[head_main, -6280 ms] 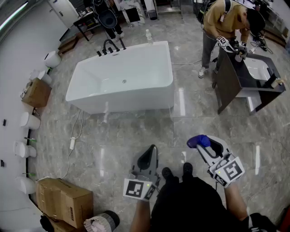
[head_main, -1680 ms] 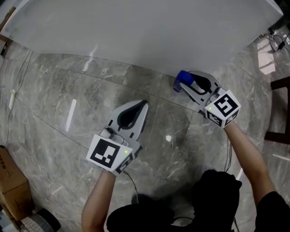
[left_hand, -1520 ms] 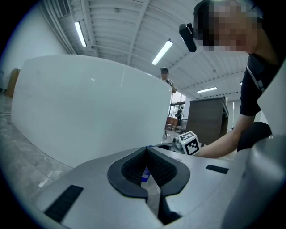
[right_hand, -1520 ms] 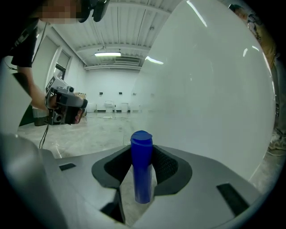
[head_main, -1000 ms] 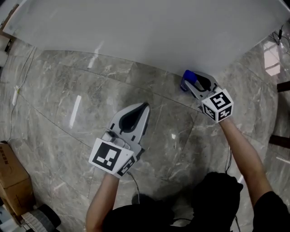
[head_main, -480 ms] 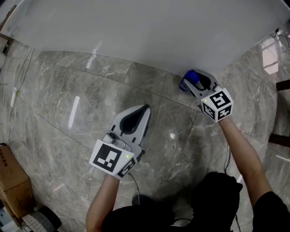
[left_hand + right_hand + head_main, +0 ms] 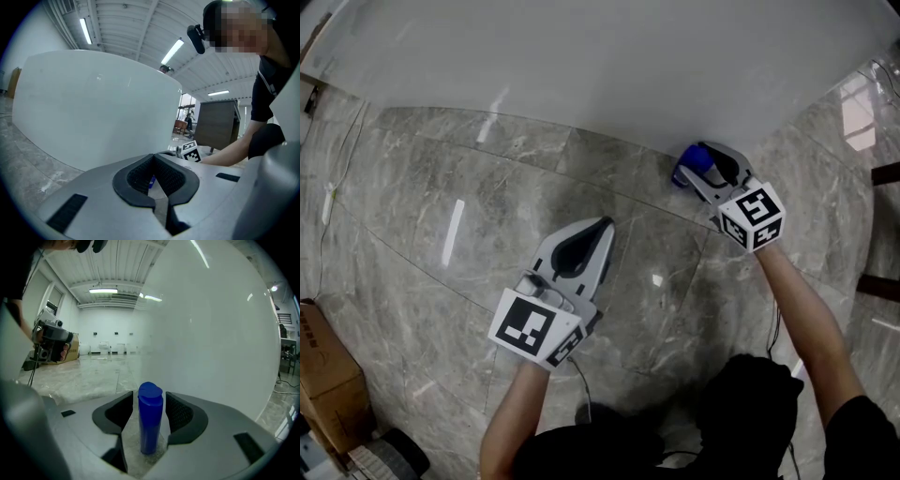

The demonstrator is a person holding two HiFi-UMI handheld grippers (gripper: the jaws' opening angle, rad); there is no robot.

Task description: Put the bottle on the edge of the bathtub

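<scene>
Now: white bathtub [image 7: 609, 66] wall fills top. Left gripper [image 7: 598, 228] near bathtub, jaws together, empty. Right gripper [image 7: 703, 169] at bathtub's foot, jaws opening, pads clear of blue bottle [image 7: 150, 423], upright on floor [image 7: 487, 187] between them, just beside bathtub.

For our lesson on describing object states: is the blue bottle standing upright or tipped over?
Upright. The blue bottle stands cap up on the floor between the right gripper's opening jaws, with gaps either side.

One blue plastic bottle [image 7: 701, 161] down there, and one white bathtub [image 7: 628, 66]. One brown cardboard box [image 7: 328, 375] too!
</scene>
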